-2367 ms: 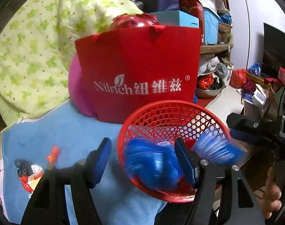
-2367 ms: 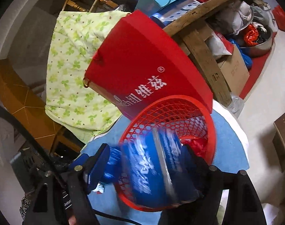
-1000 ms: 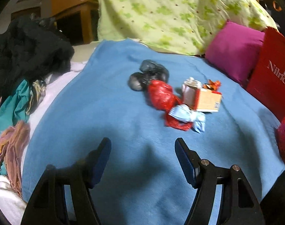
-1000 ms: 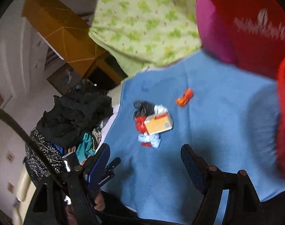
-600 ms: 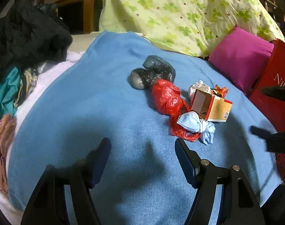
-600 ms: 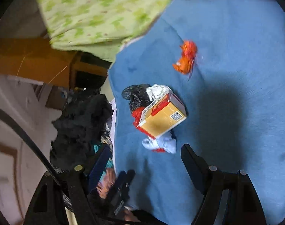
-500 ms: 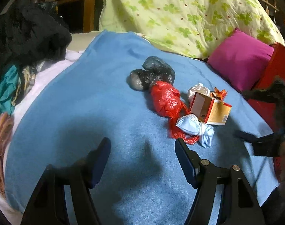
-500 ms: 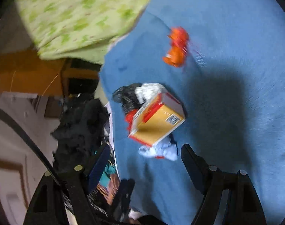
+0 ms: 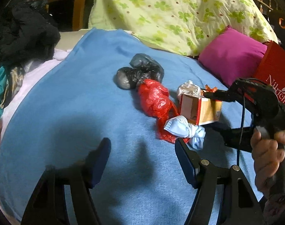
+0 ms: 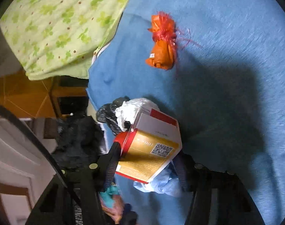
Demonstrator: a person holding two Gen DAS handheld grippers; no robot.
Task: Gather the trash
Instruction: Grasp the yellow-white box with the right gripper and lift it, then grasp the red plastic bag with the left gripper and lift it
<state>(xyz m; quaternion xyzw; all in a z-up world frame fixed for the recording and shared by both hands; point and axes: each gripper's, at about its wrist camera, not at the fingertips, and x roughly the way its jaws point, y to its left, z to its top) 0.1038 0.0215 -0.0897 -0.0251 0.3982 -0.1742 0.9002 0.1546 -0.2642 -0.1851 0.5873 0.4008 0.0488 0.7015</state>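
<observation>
Two hand-held grippers in play. Right hand-held gripper [image 10: 146, 161] closing w/ box [image 10: 151, 155] between jaws, box near mid-bed on blanket [image 9: 67, 112] atop trash pile. Left hand-held gripper [image 9: 142, 157] apart, empty, near side. Step: grabbing box. Next: firm clamp, lift, w/o dragging mask [image 9: 183, 131].

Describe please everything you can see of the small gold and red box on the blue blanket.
The box looks like cardboard: gold sides, red edges, a white flap, a QR code. One end is open. It lies tilted among crumpled bags and a blue face mask on the blanket. The right gripper is closing, its fingers on both sides of the box.
</observation>
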